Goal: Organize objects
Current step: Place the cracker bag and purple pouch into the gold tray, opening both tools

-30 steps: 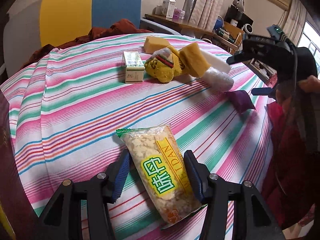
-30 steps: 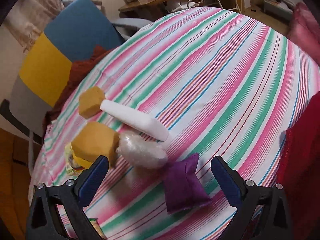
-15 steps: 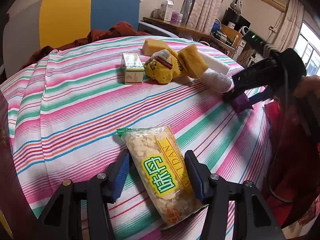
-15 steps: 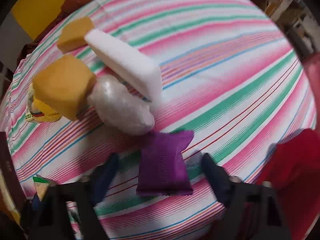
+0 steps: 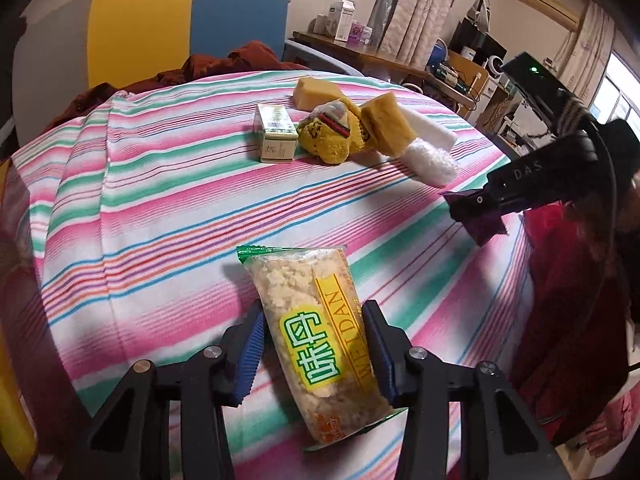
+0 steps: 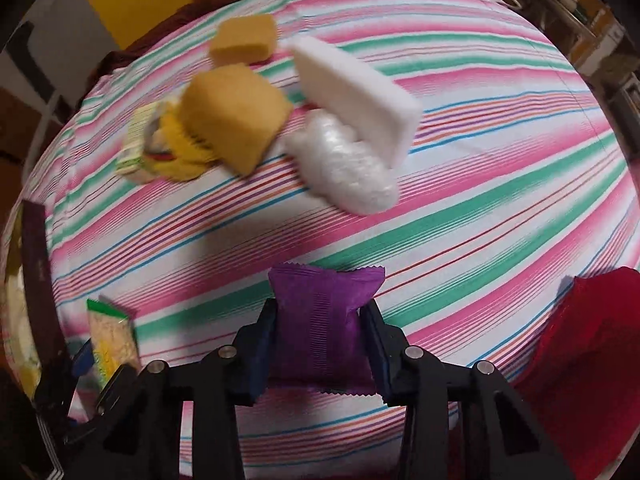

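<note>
Your left gripper (image 5: 314, 354) is clamped on a snack bag (image 5: 316, 336), both blue pads pressing its sides; the bag lies on the striped tablecloth (image 5: 160, 208). Your right gripper (image 6: 320, 344) is clamped on a purple sachet (image 6: 320, 320), which sits at the near edge of the same tablecloth. Beyond the sachet lie a white bubble-wrap bundle (image 6: 344, 168), touching a white foam block (image 6: 352, 88), then two yellow sponges (image 6: 236, 120), a yellow plush toy (image 5: 332, 136) and a small green box (image 5: 276, 132) just beside the toy.
</note>
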Tool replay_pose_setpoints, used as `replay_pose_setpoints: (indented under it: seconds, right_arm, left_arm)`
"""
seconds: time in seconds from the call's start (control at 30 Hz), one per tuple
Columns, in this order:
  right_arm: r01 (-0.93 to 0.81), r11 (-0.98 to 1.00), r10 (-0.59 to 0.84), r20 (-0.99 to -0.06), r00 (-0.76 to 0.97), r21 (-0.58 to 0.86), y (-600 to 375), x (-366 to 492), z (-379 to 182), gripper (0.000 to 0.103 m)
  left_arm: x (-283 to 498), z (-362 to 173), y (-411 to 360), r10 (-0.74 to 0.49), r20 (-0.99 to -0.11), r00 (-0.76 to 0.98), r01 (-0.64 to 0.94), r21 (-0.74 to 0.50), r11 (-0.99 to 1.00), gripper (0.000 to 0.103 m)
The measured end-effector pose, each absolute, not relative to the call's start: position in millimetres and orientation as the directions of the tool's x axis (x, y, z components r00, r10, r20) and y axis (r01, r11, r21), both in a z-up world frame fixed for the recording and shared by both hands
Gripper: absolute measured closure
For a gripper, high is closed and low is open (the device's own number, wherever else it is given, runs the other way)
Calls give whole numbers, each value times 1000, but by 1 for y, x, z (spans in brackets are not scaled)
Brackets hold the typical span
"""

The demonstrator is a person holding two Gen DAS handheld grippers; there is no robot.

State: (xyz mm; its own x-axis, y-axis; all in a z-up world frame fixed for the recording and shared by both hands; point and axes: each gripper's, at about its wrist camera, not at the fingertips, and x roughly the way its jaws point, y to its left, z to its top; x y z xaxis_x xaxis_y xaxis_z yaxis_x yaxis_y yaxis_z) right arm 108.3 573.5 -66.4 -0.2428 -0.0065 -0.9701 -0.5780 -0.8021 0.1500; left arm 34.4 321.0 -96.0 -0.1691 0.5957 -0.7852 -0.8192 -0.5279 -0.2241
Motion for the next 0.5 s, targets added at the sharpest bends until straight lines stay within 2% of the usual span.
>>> replay_pose_setpoints:
  seconds: [0.23,0.5]
  right_arm:
    - [-473,-846,-32,-910,-413,245,522,100,-29,62]
    - [-262,-925,-93,-835,-543,274,430,58,1,62]
  left_arm:
    - [46,-52,287,648,-718,-255,-826,-187,-532,60]
    - [24,-12,219,650,-652,-390,-724,-218,-654,61]
